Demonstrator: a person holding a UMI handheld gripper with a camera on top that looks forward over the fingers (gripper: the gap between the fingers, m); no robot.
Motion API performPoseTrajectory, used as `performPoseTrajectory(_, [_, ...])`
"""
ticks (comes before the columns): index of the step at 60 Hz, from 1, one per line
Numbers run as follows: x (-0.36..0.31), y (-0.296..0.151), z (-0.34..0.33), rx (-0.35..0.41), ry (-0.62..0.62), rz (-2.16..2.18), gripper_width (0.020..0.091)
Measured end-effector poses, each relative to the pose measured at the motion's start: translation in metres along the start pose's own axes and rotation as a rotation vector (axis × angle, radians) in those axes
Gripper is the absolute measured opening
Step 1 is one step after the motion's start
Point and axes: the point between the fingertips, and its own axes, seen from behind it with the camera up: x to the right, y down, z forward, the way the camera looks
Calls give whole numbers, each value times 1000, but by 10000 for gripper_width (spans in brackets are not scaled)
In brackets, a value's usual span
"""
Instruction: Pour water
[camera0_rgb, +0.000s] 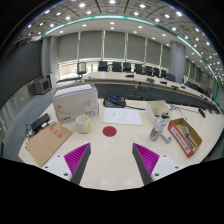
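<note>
Since the tongs (112, 160) hang released above the pale desk (115, 150), with their two magenta pads (77, 156) spread wide and nothing between them, the pouring looks not yet begun. No vessel is gripped, and nothing in view is tilted or being lifted. The likeliest source of water, a small clear plastic bottle with a dark label (160, 127), stands upright beyond the right-hand finger of the tongs, just beside a red rectangular packet (184, 136) that lies flat farther out to the right. The likeliest receiver, a short pale cylindrical cup (83, 124), stands beyond the left-hand finger, close in front of a white cardboard box (76, 101). Between cup and bottle, straight ahead of the open gap, lie a small round dark-red lid or coaster (109, 130) and a white sheet of paper (123, 116); which of the two that red disc is cannot be told, nor whether the bottle still carries its cap. A flat brown cardboard envelope (47, 143) lies out to the left of the tongs, nearer than the cup. Whether the cup already holds any water is hidden from this angle. As a judgement, then, everything remains: reaching forward and to the right for the bottle, closing on it, carrying it across to the cup on the left, tipping it, and setting it down again. Bottle and cup stand well apart, so the carry will cross the paper and the red disc.
</note>
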Motion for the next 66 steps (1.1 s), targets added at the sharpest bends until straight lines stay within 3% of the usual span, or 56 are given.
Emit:
performPoseTrajectory(18, [163,28,90,-2,67,14,861])
performPoseTrajectory(29, [248,27,152,84,95,-29,861])
performPoseTrajectory(53, [278,13,294,128,8,42,860])
performPoseTrajectory(57, [272,10,308,138,-22,50,798])
performPoseTrajectory(64, [276,0,317,181,-4,64,559])
performPoseTrajectory(66, [276,1,319,179,-4,71,558])
